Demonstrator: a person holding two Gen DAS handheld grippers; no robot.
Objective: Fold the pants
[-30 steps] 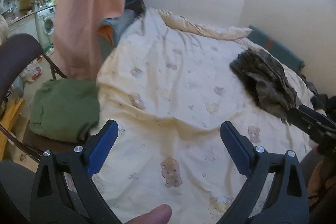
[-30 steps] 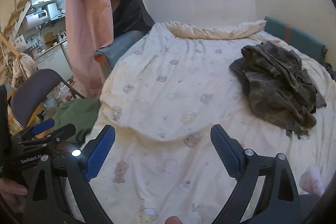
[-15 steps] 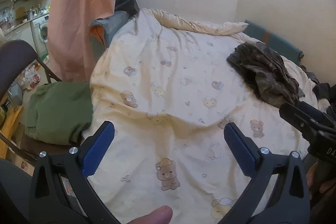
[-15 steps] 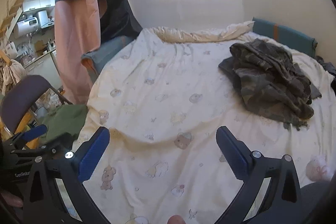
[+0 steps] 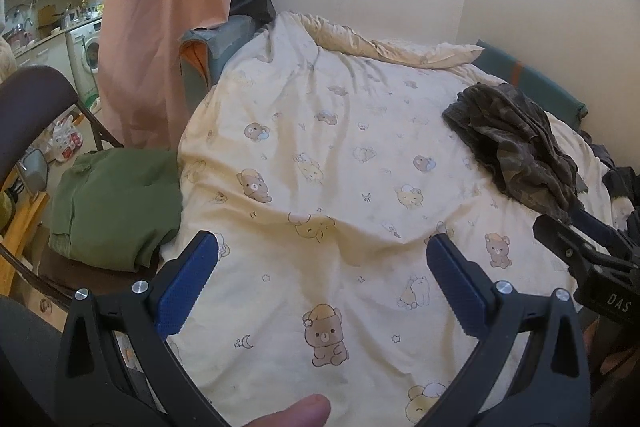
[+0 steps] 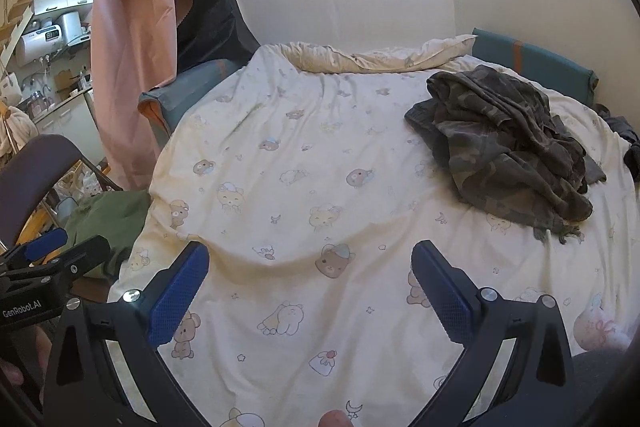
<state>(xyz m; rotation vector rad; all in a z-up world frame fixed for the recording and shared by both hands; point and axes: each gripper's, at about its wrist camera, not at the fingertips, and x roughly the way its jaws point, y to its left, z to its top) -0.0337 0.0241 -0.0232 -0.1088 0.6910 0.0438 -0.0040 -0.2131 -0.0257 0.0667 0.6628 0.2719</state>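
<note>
Left wrist view. The left gripper (image 5: 320, 267) was recorded at the bottom of the frame with its jaws wide apart and nothing between them; only the bear-print duvet (image 5: 320, 155) was seen beyond the blue pads. The camouflage pants (image 5: 516, 143) were noted crumpled in a heap at the right of the frame, on the bed, well apart from this gripper. The right gripper (image 5: 576, 239) was partly seen at the right edge, near the lower end of the heap but not touching it. A green garment (image 5: 116, 203) was listed on a chair (image 5: 32, 99) at the left.

Right wrist view. The right gripper (image 6: 310, 281) was recorded with its jaws spread fully and empty, having just been opening. The pants (image 6: 508, 143) lay at the upper right of the frame, untouched and unfolded. The left gripper (image 6: 44, 259) showed at the left edge.

Step judged: approach, before any grasp; folding not yet begun. The next move was judged to call for both grippers being brought to the heap, a waistband or hem being found and pinched, and the cloth being spread flat on the duvet.

Containers: none seen that served the task.
</note>
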